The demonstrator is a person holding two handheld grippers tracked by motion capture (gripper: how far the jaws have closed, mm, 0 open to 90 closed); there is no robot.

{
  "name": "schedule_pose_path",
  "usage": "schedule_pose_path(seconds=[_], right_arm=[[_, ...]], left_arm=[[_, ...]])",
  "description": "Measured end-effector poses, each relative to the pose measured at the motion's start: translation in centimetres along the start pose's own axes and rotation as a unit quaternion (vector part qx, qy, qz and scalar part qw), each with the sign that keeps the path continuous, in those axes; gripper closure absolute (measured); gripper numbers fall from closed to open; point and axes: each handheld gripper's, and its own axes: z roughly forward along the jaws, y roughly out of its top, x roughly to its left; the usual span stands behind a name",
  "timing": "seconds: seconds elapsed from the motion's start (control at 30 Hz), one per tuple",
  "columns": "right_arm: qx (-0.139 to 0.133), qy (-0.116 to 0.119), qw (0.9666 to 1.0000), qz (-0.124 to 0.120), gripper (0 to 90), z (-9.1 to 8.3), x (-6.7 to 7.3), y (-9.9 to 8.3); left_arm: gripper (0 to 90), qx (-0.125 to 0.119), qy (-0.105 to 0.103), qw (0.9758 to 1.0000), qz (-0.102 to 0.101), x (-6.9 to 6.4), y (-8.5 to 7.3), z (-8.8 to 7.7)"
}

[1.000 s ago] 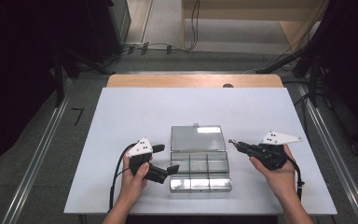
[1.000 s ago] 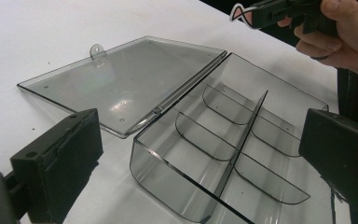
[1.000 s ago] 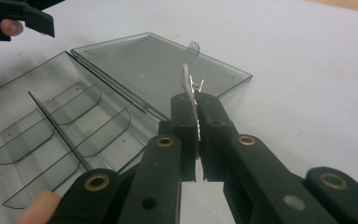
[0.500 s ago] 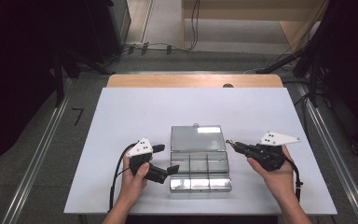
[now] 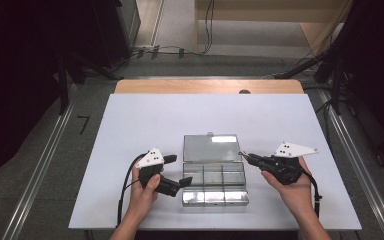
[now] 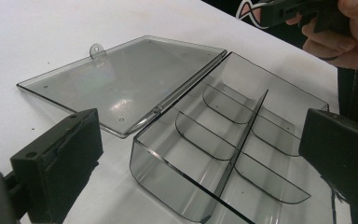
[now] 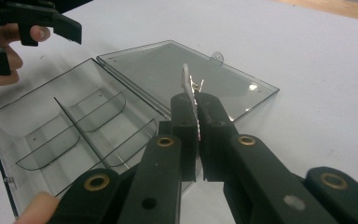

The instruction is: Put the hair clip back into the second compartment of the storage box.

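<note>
While lying open on the white table (image 5: pixel 130 130): clear smoked-plastic compartment box (image 6: pixel 223 149).
Flanked by left gripper (image 5: pixel 176 171), jaws apart, and right gripper (image 7: pixel 192 100), clamped on small pale flat piece (image 7: pixel 185 77).

small clamped piece (image 7: pixel 186 86) unclear (half hidden), box (image 6: pixel 242 154) cropped

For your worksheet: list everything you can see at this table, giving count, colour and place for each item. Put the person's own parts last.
compartment box: one, clear grey, open, near middle of the board; six empty compartments
lid: one, clear grey, lying flat behind the box, hinged to it
small piece: one, white, pinched in the right gripper's jaws, above the lid
board: one, white, covering the table
wooden edge: one, tan, at the board's far side
cables: several, black, on the floor beyond
left gripper: one, black, open, at the box's left side
right gripper: one, black, shut, at the lid's right edge
hands: two, one on each gripper
</note>
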Motion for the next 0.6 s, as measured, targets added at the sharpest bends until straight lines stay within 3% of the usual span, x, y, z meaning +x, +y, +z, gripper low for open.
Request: schedule_pose_path(seconds=[0.6], right_arm=[[0.0,0.012,0.9999,0.0,83.9,0.56,0.95,0.19]], left_arm=[[0.0,0.002,-0.001,1.0,0.001,0.0,-0.01,0.04]])
